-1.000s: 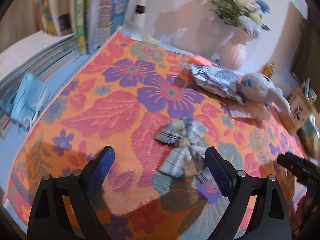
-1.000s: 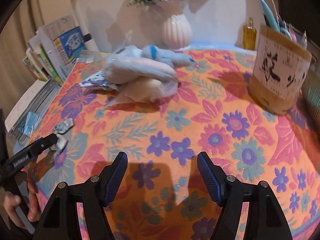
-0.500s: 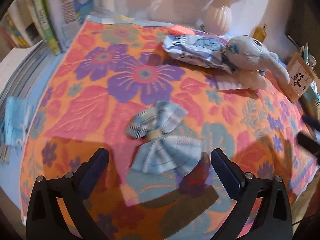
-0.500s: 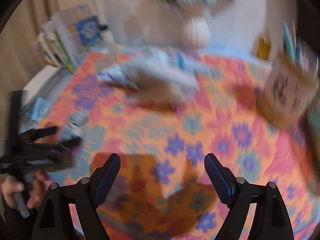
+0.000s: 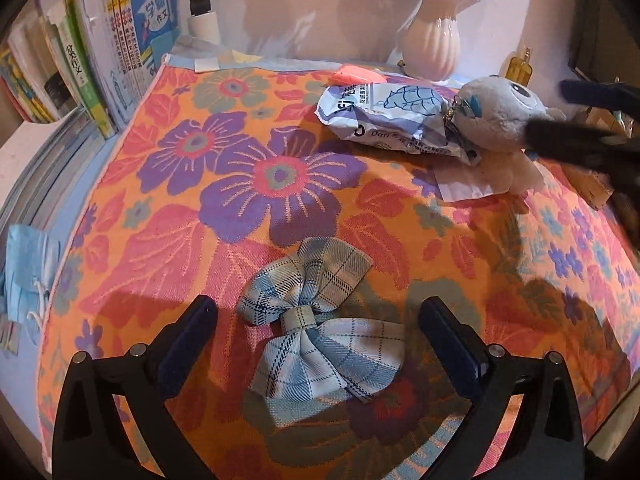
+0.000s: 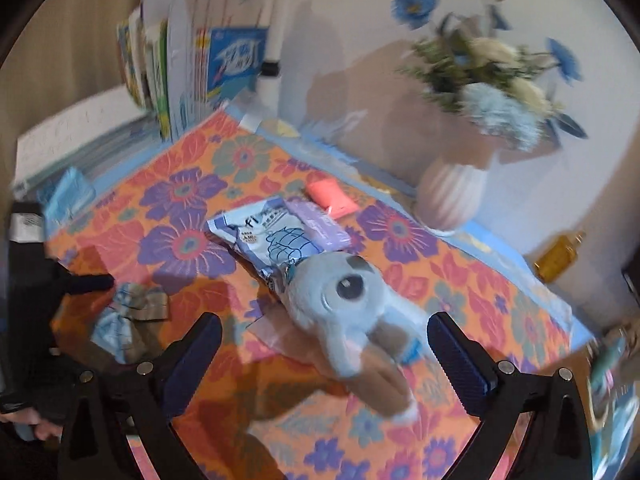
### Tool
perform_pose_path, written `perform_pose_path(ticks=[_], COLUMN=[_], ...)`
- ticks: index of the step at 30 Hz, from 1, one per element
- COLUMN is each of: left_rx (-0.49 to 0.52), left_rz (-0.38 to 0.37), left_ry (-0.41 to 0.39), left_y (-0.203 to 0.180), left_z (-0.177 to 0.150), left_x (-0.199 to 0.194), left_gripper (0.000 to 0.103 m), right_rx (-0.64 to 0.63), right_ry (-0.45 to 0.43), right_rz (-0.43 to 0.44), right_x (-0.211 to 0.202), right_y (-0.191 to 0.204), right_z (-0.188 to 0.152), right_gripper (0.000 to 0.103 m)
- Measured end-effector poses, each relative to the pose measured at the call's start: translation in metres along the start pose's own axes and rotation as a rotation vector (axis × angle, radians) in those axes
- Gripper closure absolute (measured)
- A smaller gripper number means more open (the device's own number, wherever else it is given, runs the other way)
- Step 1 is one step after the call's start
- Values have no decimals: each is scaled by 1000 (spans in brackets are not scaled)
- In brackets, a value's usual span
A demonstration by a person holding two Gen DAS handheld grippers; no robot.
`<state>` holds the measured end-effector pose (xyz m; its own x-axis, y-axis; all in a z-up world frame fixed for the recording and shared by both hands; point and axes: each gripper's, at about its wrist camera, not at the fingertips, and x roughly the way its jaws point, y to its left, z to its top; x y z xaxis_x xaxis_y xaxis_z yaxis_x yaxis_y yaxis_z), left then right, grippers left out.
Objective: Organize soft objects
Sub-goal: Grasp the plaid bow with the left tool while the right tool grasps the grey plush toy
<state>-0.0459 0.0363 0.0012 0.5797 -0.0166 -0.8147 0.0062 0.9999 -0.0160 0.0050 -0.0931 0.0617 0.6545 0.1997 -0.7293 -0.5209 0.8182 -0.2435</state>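
Note:
A blue plaid bow (image 5: 316, 328) lies flat on the flowered cloth (image 5: 248, 184). My left gripper (image 5: 318, 320) hovers over it, open, one finger on each side and neither pad touching. Behind it a grey-white plush toy (image 5: 496, 120) rests against a blue-white tissue packet (image 5: 392, 120). In the right wrist view the plush toy (image 6: 352, 308) lies between the fingers of my right gripper (image 6: 324, 332), whose jaws are opening, with the pads well off it. The bow (image 6: 128, 316) sits at the left, beside a left gripper finger (image 6: 90, 283).
Books (image 5: 100, 60) stand along the back left, and a blue face mask (image 5: 24, 264) lies off the cloth's left edge. A white vase (image 5: 432, 44) of flowers, a pink item (image 5: 356, 76) and an amber bottle (image 6: 560, 256) line the back wall.
My left gripper came in over the bow, which now lies between its fingers. My right gripper rose, rolled and swung from bare cloth onto the plush toy, its jaws spreading wider.

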Motion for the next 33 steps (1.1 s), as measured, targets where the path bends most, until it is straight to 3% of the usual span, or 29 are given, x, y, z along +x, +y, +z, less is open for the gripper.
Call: perform_pose_path(ticks=[3,6,8,10,11,13,22,25,29,33], left_rx=[-1,-19,-34,-44,-41,-35,-38,-25,-7,12], left_rz=[-2,-17,-27,-38,-34,-28,-137,-169,-179,-209], left_ry=[-8,-32,-52,-67,-72,-87,-157,-179,-177,-201], left_y=[0,3,6,8,7,5,-1,-13,-34,-47], left_z=[-1,-3,-3,-4,-4,-6,-10,-7,-3,-3], left_x=[0,-5,-8,-10,-11,-13,-45,-48,-41,-38], left_gripper=[2,9,21,46,53,77,80,80,80,80], right_rx=[-12,-4,8,17,21,43,115,129,131,251], right_ry=[35,44,22,-6,-15,-36,-162,-115,-7,-3], right_rz=[-51,-56,-49,-38,-43,-43,-193,-181,-229,-22], right_x=[26,33,27,20,17,7,-92,-100,-78,-74], right_y=[-4,-11,-12,-13,-13,-15,-18,-17,-14,-27], right_z=[4,2,0,-3,-4,-8,-55,-82,-118,-144], right_gripper=[0,18,30,44,44,45,45,45,45,39])
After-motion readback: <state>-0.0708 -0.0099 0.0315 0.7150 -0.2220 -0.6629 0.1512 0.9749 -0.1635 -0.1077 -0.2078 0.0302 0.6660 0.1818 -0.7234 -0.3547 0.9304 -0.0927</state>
